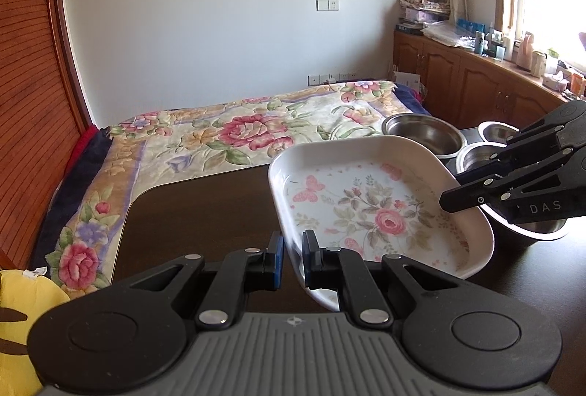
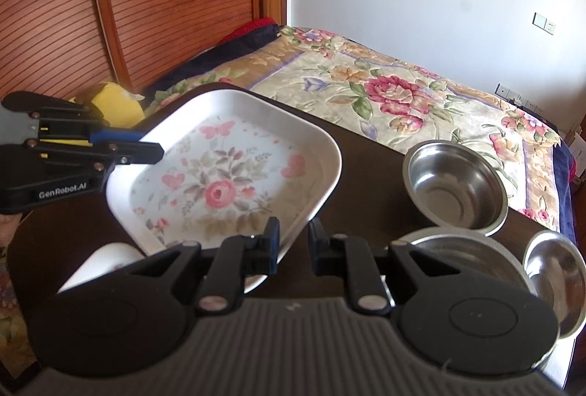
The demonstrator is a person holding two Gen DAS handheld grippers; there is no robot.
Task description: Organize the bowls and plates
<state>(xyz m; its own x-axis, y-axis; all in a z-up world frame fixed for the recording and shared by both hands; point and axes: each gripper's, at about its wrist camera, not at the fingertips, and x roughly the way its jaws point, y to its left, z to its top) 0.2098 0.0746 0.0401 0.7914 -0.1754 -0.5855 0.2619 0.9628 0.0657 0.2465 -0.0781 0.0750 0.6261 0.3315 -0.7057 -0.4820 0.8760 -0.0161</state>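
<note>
Left gripper [image 1: 292,258]: jaws narrow, straddling near rim of tilted floral plate [image 1: 373,209].
Right gripper [image 2: 293,247]: narrow gap, gripping opposite rim, level.

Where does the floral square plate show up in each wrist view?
Left wrist view: floral plate sits centre-right, tilted, its near rim between the left tool fingers.
Right wrist view: the plate sits centre-left, its rim between the right tool fingers.
Shared landmark: the floral bedspread behind the table.
</note>
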